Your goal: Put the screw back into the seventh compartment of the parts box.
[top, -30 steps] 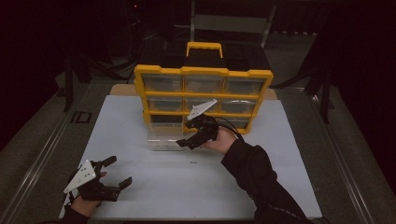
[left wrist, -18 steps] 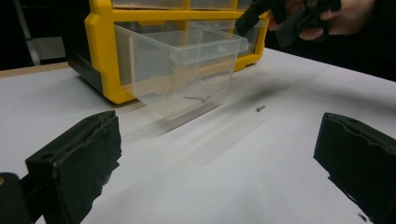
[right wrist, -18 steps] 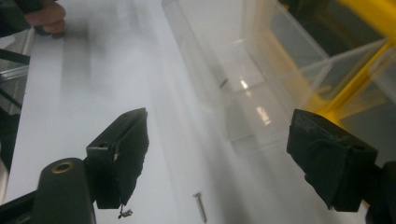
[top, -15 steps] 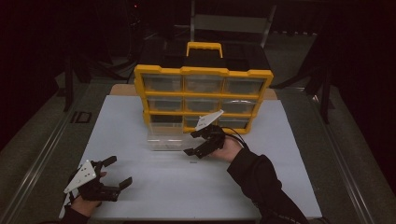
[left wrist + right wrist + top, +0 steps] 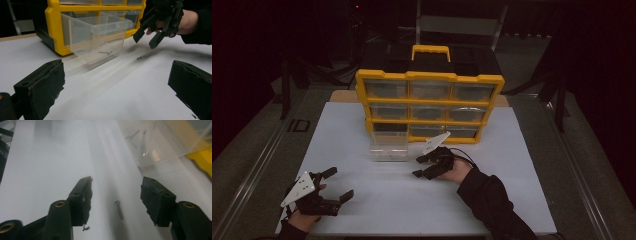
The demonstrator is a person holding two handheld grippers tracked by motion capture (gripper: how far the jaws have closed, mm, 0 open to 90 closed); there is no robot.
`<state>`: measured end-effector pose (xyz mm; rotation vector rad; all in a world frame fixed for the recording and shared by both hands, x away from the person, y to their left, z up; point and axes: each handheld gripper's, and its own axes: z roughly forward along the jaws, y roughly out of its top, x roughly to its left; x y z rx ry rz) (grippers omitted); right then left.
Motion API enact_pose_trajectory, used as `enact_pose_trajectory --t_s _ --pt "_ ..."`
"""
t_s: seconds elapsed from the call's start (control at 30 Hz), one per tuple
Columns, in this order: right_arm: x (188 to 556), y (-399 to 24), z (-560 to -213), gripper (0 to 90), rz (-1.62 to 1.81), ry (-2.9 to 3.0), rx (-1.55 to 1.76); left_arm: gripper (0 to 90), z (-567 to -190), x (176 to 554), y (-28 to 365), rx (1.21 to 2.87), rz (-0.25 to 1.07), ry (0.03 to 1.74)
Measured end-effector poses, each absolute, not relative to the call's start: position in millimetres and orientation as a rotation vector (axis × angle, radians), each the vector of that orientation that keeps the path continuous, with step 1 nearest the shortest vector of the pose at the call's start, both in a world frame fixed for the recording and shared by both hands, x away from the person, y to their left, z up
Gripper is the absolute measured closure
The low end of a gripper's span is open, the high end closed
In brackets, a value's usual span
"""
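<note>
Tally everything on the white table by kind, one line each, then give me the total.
Yellow plastic organiser cabinet with clear drawers: 1
Clear plastic drawer pulled out onto the table: 1
Small loose metal screw on the table: 1
Black two-jaw grippers, left and right: 2
Total: 5

We see a white table top [image 5: 362, 210] lit from above, while the room around it lies in near darkness. A metal rail [image 5: 249, 175] runs along the table's left side. Behind, a pale metal frame [image 5: 457, 22] stands in the gloom, and dark stand legs [image 5: 557, 95] rise at the right.
</note>
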<state>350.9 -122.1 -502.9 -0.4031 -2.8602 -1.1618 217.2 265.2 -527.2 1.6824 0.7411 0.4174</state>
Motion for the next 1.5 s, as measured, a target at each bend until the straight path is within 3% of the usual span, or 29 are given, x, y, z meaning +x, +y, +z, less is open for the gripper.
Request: enact_pose_trajectory --t_s 0.4,0.83,1.1,1.5 --pt "352 -123 -519 69.5 -1.104 -2.892 -0.386 0.7 -527 217 266 1.682 0.417 0.742" --pt "349 -118 -532 77.2 -1.037 -2.983 -0.333 0.7 -527 217 266 1.683 0.417 0.743" --pt "349 -116 -532 87.3 -1.026 -3.008 -0.314 0.7 -528 218 265 1.686 0.416 0.743" --pt "354 -117 -519 87.9 -1.014 -2.988 -0.347 0.7 -528 218 265 1.686 0.417 0.74"
